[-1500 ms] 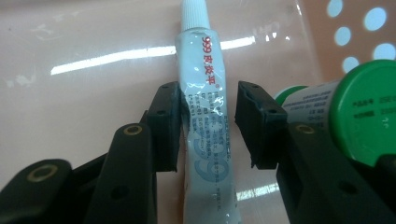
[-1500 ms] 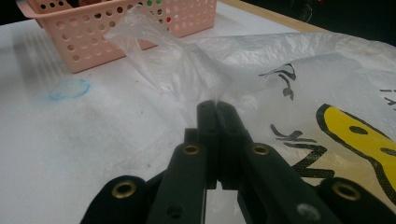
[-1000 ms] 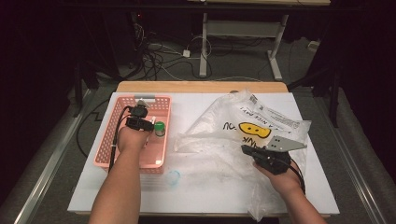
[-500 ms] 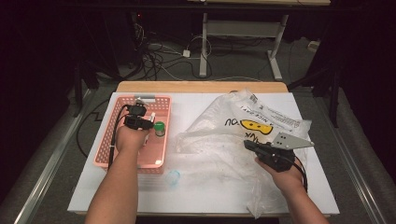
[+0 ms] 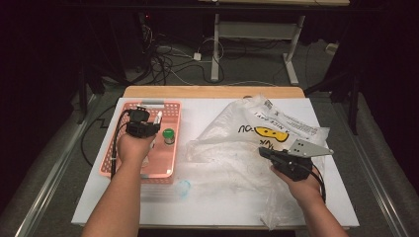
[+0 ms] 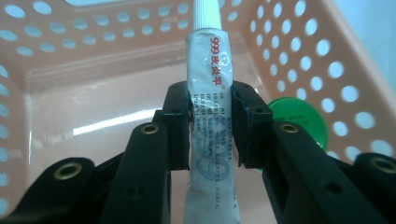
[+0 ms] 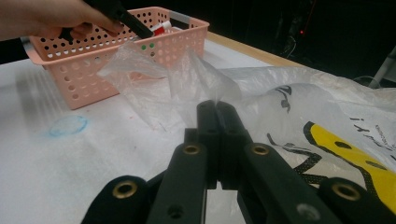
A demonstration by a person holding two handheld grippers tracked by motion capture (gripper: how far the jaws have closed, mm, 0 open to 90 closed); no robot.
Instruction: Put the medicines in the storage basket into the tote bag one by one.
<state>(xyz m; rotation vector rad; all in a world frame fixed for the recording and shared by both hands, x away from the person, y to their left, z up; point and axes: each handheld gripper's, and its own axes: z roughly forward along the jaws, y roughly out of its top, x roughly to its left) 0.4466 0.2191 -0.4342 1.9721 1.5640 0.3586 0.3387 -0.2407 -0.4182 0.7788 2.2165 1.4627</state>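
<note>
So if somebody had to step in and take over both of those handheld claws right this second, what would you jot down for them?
Left gripper: shut on the white tube, cap pointing away, held over the pink basket.
Right gripper: jaws shut, pinching the edge of the clear plastic bag and holding that edge raised off the white table.
Also in the basket: a small green-capped bottle, not touched.
Done: tube gripped, bag edge held.
Left, probably: carry the tube across to the bag and drop it in. Whether the bag's mouth is open enough is hard to tell, so check it first.
</note>
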